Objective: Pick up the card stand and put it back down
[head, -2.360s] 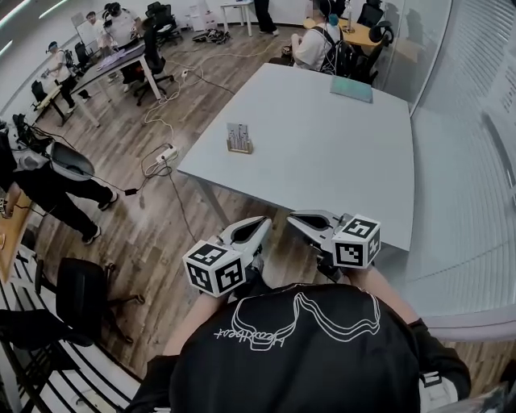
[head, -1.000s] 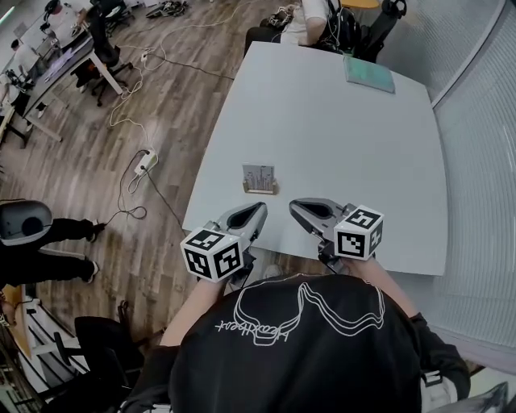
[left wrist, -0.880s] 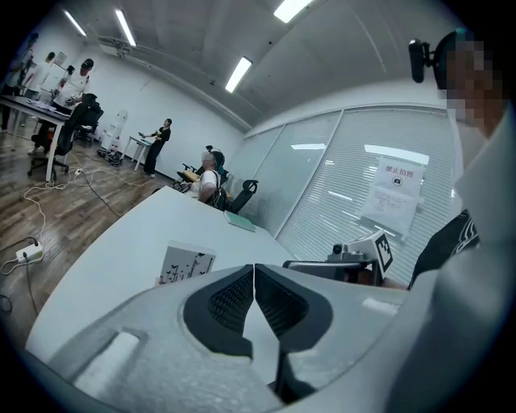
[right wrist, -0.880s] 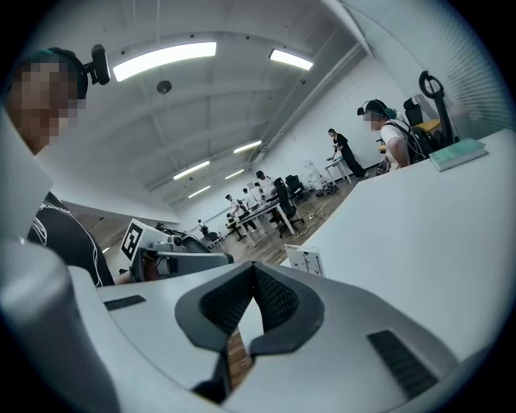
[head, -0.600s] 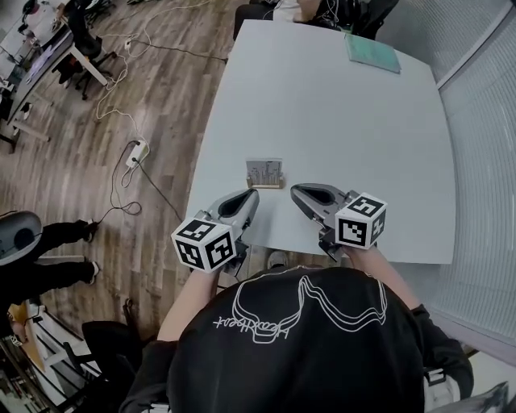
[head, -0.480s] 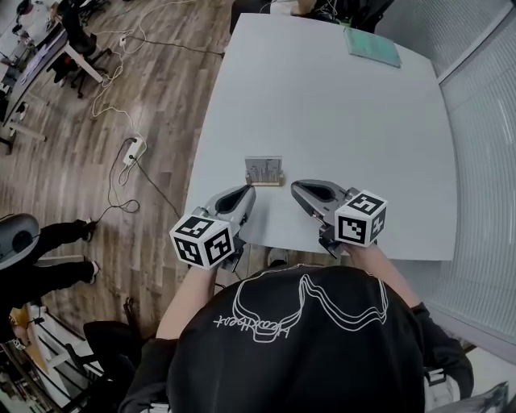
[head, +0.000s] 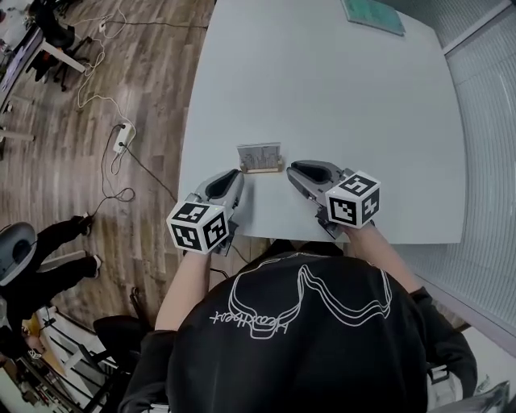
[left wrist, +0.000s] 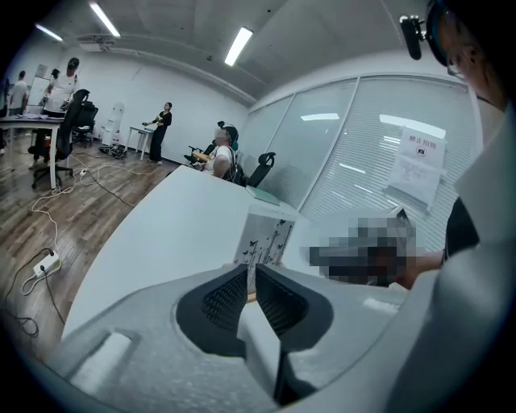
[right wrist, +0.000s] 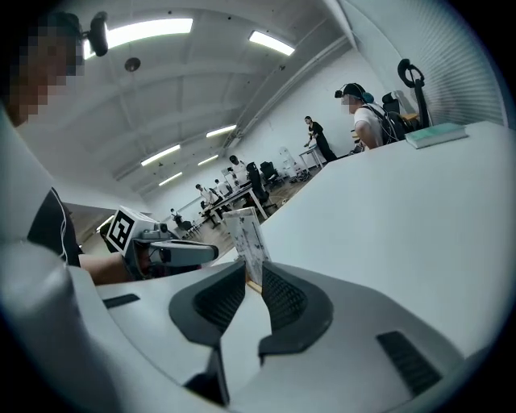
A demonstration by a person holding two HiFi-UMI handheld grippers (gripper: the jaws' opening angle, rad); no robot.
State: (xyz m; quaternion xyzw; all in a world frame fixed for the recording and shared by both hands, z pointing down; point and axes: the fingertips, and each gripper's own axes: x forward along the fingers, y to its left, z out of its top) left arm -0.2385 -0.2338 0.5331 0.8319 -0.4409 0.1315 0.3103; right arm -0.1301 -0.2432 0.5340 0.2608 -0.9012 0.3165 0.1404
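Observation:
The card stand (head: 259, 157) is a small printed card upright in a wooden base, near the front edge of the white table (head: 339, 97). My left gripper (head: 235, 174) hovers just left of it, shut and empty. My right gripper (head: 292, 168) hovers just right of it, its jaws opening with nothing between them. In the left gripper view the card stand (left wrist: 266, 238) shows beyond the left gripper (left wrist: 251, 270). In the right gripper view the card stand (right wrist: 246, 234) stands a little ahead of the right gripper (right wrist: 254, 270), apart from its pads.
A green notebook (head: 372, 14) lies at the table's far edge. A power strip (head: 122, 135) and cables lie on the wooden floor to the left. A glass wall runs along the right. People stand and sit at desks (left wrist: 48, 121) far behind.
The table and card stand have come closer in the head view. Both grippers have moved up over the front edge and now flank the stand.

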